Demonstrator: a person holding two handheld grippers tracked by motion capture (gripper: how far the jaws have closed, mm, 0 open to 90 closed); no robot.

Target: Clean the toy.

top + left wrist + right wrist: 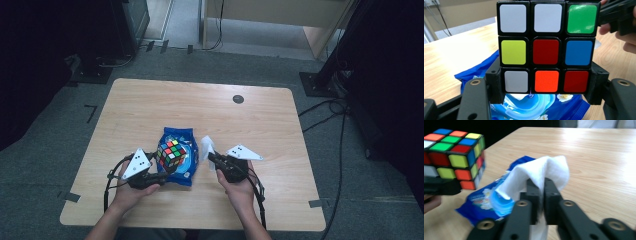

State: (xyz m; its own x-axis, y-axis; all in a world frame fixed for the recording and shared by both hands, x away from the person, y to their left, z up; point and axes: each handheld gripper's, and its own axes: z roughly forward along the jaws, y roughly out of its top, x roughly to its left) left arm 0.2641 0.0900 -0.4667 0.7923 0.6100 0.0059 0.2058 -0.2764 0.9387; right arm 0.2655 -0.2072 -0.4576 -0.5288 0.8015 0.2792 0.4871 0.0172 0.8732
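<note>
A scrambled Rubik's cube [171,153] hangs just above a blue wet-wipe packet [179,136] near the table's front middle. My left gripper [161,170] is shut on the cube [546,47], its jaws clamping the bottom row from both sides. From the right gripper view the cube [454,157] sits at the upper left, over the packet [486,200]. My right gripper [210,157] is shut on a white wipe [207,147], right of the packet. The wipe [541,170] stands up between the closed jaws, and its lower end trails towards the packet's opening.
The wooden table [150,107] has a small black round disc [238,99] near its far edge. Black stands and cables [325,107] lie on the grey floor around the table. A hand [624,37] with the other gripper is close on the cube's right.
</note>
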